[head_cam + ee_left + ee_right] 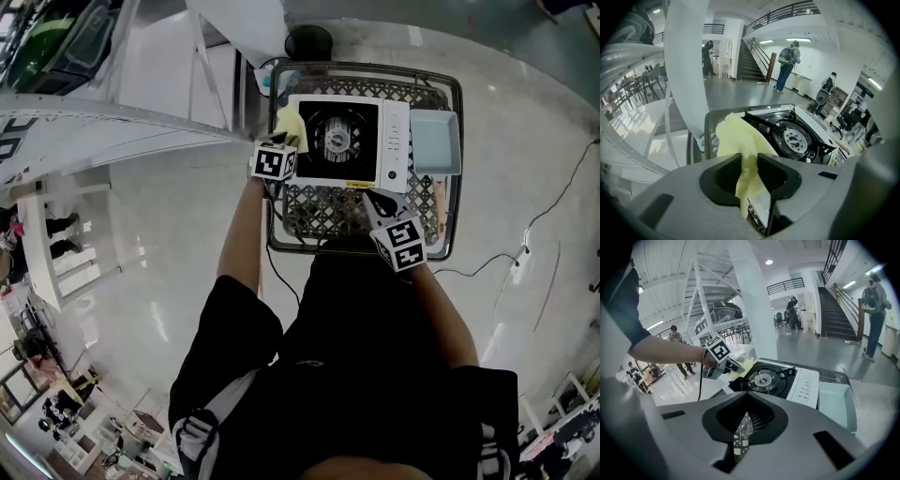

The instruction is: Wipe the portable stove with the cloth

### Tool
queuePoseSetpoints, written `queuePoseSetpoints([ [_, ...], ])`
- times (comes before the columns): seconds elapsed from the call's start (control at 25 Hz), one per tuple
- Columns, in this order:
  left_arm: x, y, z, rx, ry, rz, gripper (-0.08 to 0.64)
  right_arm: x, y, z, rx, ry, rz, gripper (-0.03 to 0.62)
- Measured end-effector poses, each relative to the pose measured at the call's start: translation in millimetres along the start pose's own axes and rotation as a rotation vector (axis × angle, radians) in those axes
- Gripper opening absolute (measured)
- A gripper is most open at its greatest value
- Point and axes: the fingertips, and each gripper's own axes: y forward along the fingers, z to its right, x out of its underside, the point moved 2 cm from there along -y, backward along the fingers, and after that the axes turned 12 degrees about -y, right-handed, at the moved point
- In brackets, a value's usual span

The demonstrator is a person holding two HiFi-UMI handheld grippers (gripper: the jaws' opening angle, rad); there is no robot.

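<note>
1. The right gripper [373,201] is nearest the person. Its jaws are drawn almost together with only a narrow slit between them, and they grip nothing. Through the slit only the wire mesh table [323,214] is visible. This gripper hovers over the mesh just off the near right corner of the portable stove [395,141], not touching it.

2. The left gripper [292,143] is at the near left corner of the stove. Its jaws are clamped on the yellow cloth [289,123]. The cloth rises from between the jaws and drapes forward onto the white top along the stove's left edge, beside the black burner [336,137].

3. The stove sits flat on the mesh table, with its control panel on the right side.

4. A pale blue tray [436,145] lies on the table just beside the stove's right edge.

5. Beyond the table, polished floor and a staircase are visible, with several people standing well apart from the work area.
</note>
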Motion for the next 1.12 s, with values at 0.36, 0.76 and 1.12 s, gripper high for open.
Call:
queuePoseSetpoints([
  [0.36,19.4,-13.3,-0.4,-0.007,-0.025,0.013,0.104,0.3,-0.7,-7.8,-0.009,-0.009,0.0,0.006],
  [0.76,44.9,-25.4,1.4,0.004,-0.066,0.017,0.104,1.7,-1.5,-16.1,-0.027,-0.026,-0.006,0.005],
  [1.12,65.8,-38.7,3.7,0.009,-0.104,0.019,0.104,2.1,-6.8,-22.8,-0.029,-0.042,0.0,0.006],
])
